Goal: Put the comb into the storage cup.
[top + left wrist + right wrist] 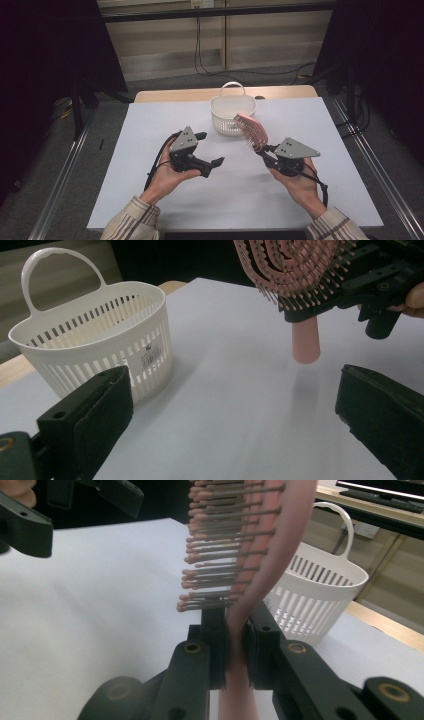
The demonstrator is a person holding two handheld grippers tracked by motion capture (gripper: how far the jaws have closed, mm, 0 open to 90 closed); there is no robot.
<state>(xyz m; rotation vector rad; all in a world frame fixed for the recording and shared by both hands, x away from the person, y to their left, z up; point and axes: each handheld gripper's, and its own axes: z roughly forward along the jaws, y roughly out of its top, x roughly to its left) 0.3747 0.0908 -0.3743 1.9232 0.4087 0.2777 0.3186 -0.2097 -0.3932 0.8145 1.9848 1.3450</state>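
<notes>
The counter (150,150) lies under a pale sheet in front of me, and I take the white slotted basket (231,117) at its far middle as my marker. The basket stands upright on the sheet, its loop handle rising at the far rim.

My right tongs (265,151) sit on the near right of the basket, clamped tight on the neck of a pink hairbrush (252,131). The brush is off the counter, its head tilted up toward the basket and close beside its near right wall, bristles turned toward my left side, the handle end poking down below the jaws.

My left tongs (210,150) hover on the near left of the basket, jaws spread wide apart with nothing between them.
</notes>
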